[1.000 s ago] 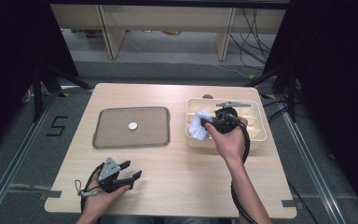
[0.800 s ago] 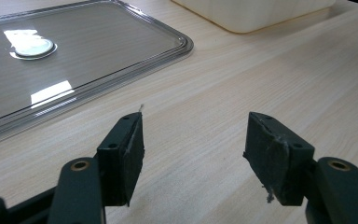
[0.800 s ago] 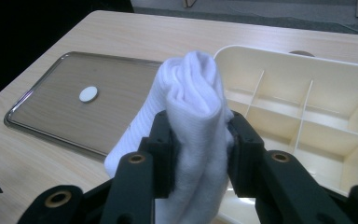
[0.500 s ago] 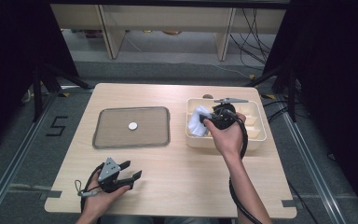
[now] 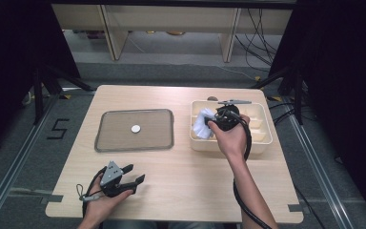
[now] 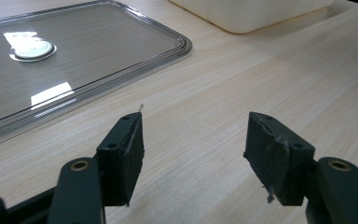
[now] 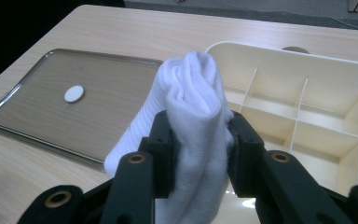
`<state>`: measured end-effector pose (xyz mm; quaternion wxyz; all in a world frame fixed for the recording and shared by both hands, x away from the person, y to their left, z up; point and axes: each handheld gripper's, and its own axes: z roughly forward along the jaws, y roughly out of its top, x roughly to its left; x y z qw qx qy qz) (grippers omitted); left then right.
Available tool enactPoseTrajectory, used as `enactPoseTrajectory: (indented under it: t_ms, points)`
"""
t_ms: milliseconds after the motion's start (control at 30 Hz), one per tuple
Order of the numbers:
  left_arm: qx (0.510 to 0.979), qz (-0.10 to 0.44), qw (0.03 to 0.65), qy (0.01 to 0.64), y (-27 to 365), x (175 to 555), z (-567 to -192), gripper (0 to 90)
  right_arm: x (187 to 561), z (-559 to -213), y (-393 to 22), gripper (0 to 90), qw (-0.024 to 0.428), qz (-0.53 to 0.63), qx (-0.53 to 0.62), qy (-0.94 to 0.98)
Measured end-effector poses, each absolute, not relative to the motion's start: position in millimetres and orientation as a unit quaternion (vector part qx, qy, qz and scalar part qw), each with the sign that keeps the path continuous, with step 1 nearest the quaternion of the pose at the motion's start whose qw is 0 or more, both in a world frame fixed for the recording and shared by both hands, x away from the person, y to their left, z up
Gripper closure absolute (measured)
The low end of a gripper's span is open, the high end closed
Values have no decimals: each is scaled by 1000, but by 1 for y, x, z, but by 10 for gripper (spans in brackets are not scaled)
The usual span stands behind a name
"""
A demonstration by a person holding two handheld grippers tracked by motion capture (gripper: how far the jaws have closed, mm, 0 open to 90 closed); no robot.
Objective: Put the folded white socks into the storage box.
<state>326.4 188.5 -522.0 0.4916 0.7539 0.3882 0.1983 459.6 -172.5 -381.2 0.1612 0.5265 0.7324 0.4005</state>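
The right gripper (image 7: pixel 198 135) pinches a bunched white cloth (image 7: pixel 191 116) between its pads, holding it above the left end of the cream divided bin (image 5: pixel 262 143) near the table's (image 5: pixel 190 191) right edge. The left gripper (image 6: pixel 193 154) rests near the front left corner, jaws wide with nothing between them. A "5" is marked on the floor (image 5: pixel 59 129) off the table's left edge.

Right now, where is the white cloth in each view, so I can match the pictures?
High view: white cloth at the cream bin's left end, in the right claw.
Right gripper view: centre, white cloth pinched between the jaws.
Left gripper view: I can't find it.
Shared landmark: white disc on the tray.
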Motion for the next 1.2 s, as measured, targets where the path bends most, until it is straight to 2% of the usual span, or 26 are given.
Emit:
enactPoseTrajectory:
  t_ms: [1200]
  points:
    - [754,196,492,389,188,326,-522,365,489,-404,-156,674,165,322,525,770]
